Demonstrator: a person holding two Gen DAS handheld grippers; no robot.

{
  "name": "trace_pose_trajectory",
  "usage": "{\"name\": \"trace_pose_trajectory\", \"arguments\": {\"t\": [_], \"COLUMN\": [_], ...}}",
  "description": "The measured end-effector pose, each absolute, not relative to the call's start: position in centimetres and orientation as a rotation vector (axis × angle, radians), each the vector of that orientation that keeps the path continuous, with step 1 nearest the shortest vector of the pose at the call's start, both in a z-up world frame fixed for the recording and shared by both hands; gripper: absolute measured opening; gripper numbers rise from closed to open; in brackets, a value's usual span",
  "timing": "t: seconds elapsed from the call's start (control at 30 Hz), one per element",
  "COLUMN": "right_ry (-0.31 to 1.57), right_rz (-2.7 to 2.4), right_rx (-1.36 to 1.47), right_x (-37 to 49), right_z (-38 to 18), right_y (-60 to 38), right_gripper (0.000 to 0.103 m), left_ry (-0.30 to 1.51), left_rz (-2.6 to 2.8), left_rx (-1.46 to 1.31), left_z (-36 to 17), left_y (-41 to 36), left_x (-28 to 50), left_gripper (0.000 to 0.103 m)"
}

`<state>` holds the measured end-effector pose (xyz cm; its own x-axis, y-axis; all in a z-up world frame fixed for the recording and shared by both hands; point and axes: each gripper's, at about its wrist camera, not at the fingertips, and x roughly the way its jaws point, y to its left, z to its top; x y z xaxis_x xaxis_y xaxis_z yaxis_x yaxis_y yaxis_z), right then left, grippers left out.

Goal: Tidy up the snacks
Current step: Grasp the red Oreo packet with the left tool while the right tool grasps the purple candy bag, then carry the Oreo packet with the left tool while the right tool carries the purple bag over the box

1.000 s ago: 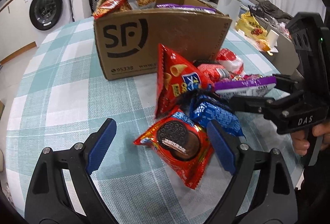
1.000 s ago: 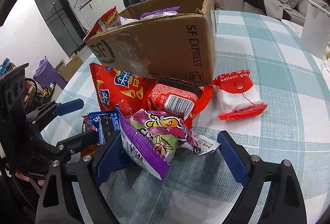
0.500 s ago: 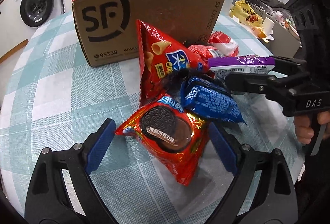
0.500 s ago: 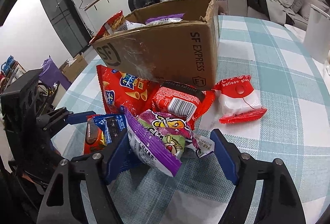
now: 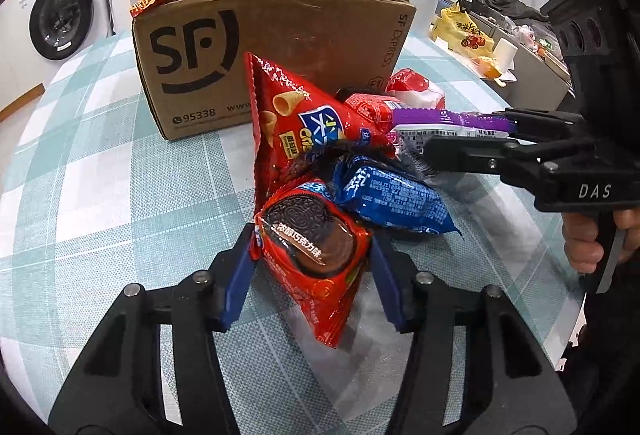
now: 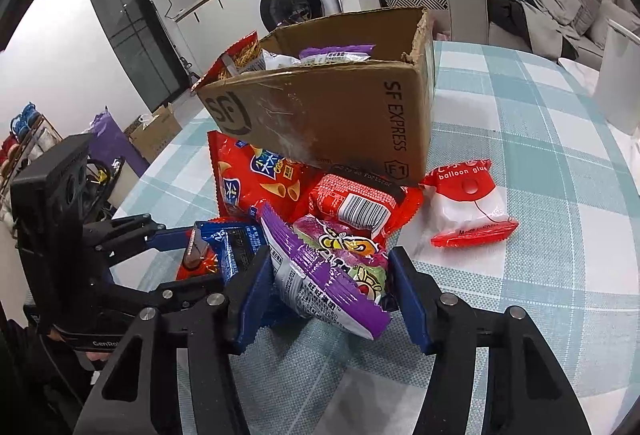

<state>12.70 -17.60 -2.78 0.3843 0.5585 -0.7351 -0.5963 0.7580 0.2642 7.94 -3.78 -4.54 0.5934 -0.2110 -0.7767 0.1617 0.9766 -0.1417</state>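
Left gripper (image 5: 310,267) closing onto red foil cookie packet (image 5: 316,259); right gripper (image 6: 328,293) closing around purple candy bag (image 6: 332,275). Squeeze mid-packet, lift clear, carry far to brown cardboard box (image 5: 276,55).

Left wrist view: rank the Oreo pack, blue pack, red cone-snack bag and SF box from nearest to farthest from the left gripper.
1. Oreo pack: between the closing jaws of the left gripper.
2. Blue pack: just beyond, to the right.
3. Red cone-snack bag: behind the Oreo pack, standing on edge.
4. SF box: farthest, at the back.
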Motion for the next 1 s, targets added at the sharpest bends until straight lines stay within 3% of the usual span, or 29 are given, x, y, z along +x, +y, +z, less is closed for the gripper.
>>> {"name": "trace_pose_trajectory", "arguments": {"t": [1.0], "right_ry": [0.889], "right_rz": [0.788], "right_rx": [0.001], "right_x": [12.3], "right_z": [-1.5], "right_y": [-18.4], "right_gripper": [0.054], "left_ry": [0.842], "left_rz": [-0.228], "left_rx": [-0.099], "left_z": [-1.2], "left_y": [-1.3], "left_x": [6.3], "left_gripper": [0.051]}}
